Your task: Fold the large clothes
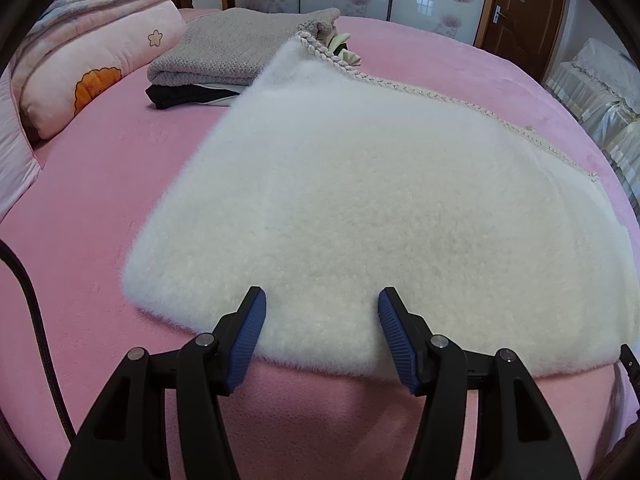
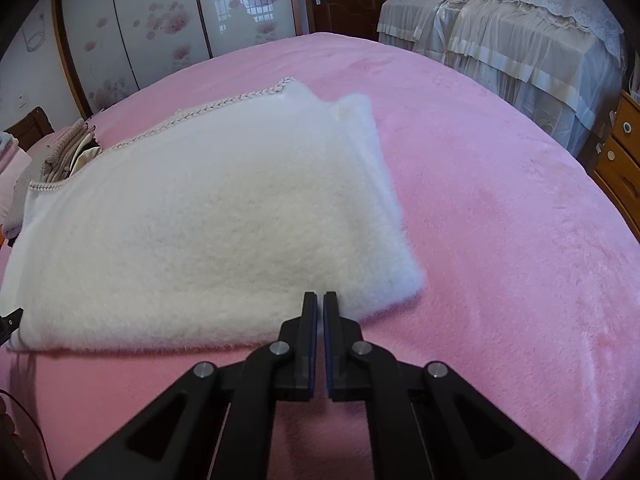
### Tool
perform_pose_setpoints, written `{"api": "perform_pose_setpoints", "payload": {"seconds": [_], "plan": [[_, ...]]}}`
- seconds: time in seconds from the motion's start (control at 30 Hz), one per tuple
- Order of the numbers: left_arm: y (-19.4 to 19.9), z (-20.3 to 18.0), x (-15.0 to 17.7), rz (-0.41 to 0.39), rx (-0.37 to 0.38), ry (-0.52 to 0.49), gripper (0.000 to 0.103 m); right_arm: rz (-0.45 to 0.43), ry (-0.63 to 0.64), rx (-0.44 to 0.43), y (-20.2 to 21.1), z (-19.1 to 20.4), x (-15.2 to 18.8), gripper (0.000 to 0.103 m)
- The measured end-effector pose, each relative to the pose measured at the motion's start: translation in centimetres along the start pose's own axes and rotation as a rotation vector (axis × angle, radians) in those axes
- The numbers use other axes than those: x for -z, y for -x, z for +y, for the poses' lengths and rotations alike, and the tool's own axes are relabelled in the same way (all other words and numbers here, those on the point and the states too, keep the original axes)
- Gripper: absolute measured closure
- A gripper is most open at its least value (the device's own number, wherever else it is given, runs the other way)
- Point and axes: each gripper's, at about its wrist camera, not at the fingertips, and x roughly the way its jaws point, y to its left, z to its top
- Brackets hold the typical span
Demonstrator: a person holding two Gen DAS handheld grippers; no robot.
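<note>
A white fluffy garment (image 1: 360,208) lies folded flat on the pink bed (image 1: 100,200), with a braided trim along its far edge. My left gripper (image 1: 322,300) is open, its blue pads (image 1: 248,340) over the garment's near edge, holding nothing. In the right wrist view the same garment (image 2: 208,232) lies left of centre on the bed (image 2: 500,220). My right gripper (image 2: 320,298) is shut at the garment's near right edge; whether cloth is pinched between the pads does not show.
A stack of folded clothes, grey knit on top (image 1: 240,48), sits beyond the garment. Pink pillows and quilts (image 1: 92,56) are at the far left. A lace-covered piece of furniture (image 2: 500,28) and a wooden drawer unit (image 2: 620,160) stand beside the bed.
</note>
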Motion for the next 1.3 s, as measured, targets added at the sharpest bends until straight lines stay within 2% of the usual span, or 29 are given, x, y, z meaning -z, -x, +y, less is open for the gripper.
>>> {"api": "perform_pose_setpoints", "payload": {"seconds": [0.23,0.4,0.57,0.77,0.8,0.93,0.97,1.17,1.3], "plan": [[1.3,-0.2,-0.3,0.048,-0.02,-0.004,0.046,0.008,-0.001,0.004,0.6,0.4,0.1,0.098],[3.7,0.0,-0.3,0.069,0.008,0.006,0.046,0.023,-0.026,-0.057,2.4,1.1,-0.3,0.098],[7.3,0.7,-0.1,0.054,0.038,0.015,0.046,-0.033,0.014,-0.105,6.4,3.3,-0.2,0.098],[11.3,2.2,1.0,0.055,0.119,0.05,0.046,-0.101,0.057,-0.175,11.2,6.2,-0.2,0.097],[12.0,2.5,1.3,0.055,0.133,0.056,0.046,-0.113,0.06,-0.186,11.9,6.6,-0.2,0.096],[14.0,3.7,2.4,0.064,0.166,0.06,0.046,-0.16,0.08,-0.235,14.7,8.3,0.1,0.072],[14.5,4.0,2.8,0.065,0.173,0.059,0.046,-0.173,0.088,-0.251,15.4,8.7,0.2,0.07],[14.6,5.8,4.8,0.064,0.244,0.088,0.046,-0.195,0.125,-0.339,17.1,11.1,1.7,0.07],[11.4,7.1,6.5,0.088,0.322,0.147,0.046,-0.146,0.13,-0.354,15.5,12.5,3.1,0.07]]}}
